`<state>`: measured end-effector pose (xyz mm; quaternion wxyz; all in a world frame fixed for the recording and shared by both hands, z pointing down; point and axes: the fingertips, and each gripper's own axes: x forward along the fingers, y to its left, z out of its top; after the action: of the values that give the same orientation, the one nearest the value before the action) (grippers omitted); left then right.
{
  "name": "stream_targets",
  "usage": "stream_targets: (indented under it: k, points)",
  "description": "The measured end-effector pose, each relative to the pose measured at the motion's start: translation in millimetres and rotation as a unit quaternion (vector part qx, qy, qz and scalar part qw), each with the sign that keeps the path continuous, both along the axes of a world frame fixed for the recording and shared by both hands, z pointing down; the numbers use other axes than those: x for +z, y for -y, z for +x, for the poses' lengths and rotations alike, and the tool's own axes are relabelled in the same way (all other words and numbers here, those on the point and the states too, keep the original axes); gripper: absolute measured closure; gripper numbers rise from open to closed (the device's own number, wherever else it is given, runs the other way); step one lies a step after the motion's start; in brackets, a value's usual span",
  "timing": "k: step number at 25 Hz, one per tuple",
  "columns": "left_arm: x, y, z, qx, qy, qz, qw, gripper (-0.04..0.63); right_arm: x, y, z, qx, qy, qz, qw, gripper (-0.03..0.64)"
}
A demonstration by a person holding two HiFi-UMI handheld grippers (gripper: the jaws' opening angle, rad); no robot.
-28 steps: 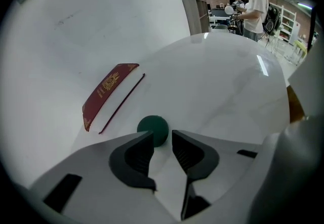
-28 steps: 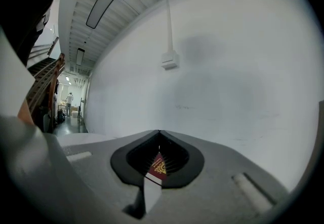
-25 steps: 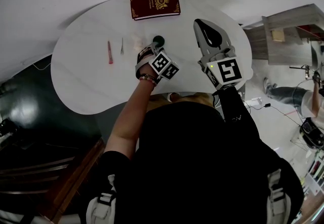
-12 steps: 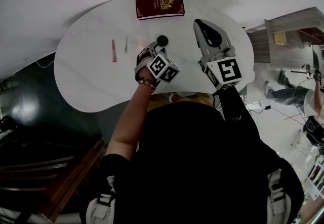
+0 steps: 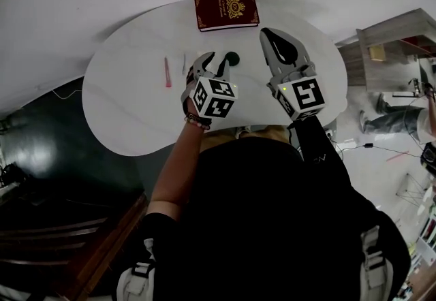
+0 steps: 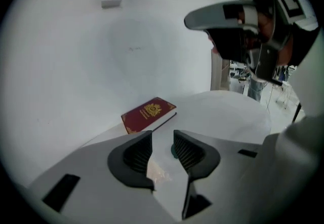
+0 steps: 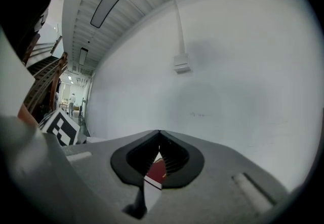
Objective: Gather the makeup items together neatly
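On table (image 5: 136, 112), small dark pot (image 5: 232, 58), perhaps lidded

- Left gripper (image 6: 162, 142) jaws had just been opening and stood apart, nothing gripped between them.
- Red book (image 6: 149, 114) lay flat beyond them on the white table (image 6: 228, 111).

Table (image 5: 129, 109): white top, smooth, satin finish, faint grey veining (stone or laminate cannot be told).

Book (image 5: 226, 9) at the far edge: burgundy leather-like cover, gilt stamping, slight sheen.

Right tongs (image 5: 268, 33): matt grey moulded plastic. Pads (image 7: 177, 159) are black, ribbed and rubbery in look.

Marker cube (image 5: 304, 97): matt printed faces, black on white.

Pink stick (image 5: 167, 71) toward the left edge: smooth, plastic-looking.

Dark round item (image 5: 232, 58) mid-table: finish unreadable.
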<state>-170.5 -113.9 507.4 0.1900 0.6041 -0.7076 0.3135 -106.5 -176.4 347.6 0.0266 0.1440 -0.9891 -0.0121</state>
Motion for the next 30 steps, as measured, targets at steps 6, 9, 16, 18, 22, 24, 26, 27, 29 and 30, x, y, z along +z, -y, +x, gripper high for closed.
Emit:
stream_targets:
  k: [6, 9, 16, 18, 22, 24, 26, 27, 29, 30]
  points:
    - [-55.9, -21.4, -29.1, 0.018, -0.003, 0.085, 0.9962, 0.46, -2.1, -30.7, -28.2, 0.016, -0.011, 0.005, 1.0, 0.612]
    - [-79.1, -42.5, -48.9, 0.011, -0.009, 0.12, 0.9926, 0.46, -5.4, -49.6, -37.3, 0.03, -0.018, 0.013, 0.999, 0.612]
    - [-131.3, -75.8, -87.3, 0.017, -0.001, 0.189, 0.9819, 0.46, -16.3, -83.7, -54.9, 0.056, -0.012, 0.025, 0.998, 0.612]
    - [-141.9, -84.1, -94.7, 0.021, -0.004, 0.202, 0.9792, 0.46, -16.1, -92.5, -58.0, 0.061, -0.013, 0.025, 0.998, 0.612]
    - [-160.5, -97.6, -106.4, 0.028, 0.002, 0.227, 0.9734, 0.46, -21.0, -107.7, -65.8, 0.07, -0.006, 0.02, 0.997, 0.612]
    - [-167.0, -102.1, -110.5, 0.03, 0.004, 0.238, 0.9709, 0.46, -19.1, -113.1, -68.5, 0.07, -0.004, 0.019, 0.997, 0.612]
    - [-171.2, -107.0, -113.6, 0.029, 0.003, 0.244, 0.9693, 0.46, -15.9, -116.6, -69.6, 0.071, -0.01, 0.024, 0.997, 0.612]
    - [-173.0, -109.2, -115.2, 0.027, 0.003, 0.246, 0.9689, 0.462, -16.9, -118.2, -71.2, 0.07, -0.011, 0.026, 0.997, 0.612]
    - [-176.9, -111.9, -117.9, 0.023, 0.007, 0.251, 0.9677, 0.462, -21.5, -120.8, -75.7, 0.067, -0.005, 0.023, 0.997, 0.612]
    - [-179.3, -112.8, -118.2, 0.022, 0.008, 0.255, 0.9667, 0.463, -23.4, -121.5, -77.2, 0.066, -0.002, 0.022, 0.998, 0.612]
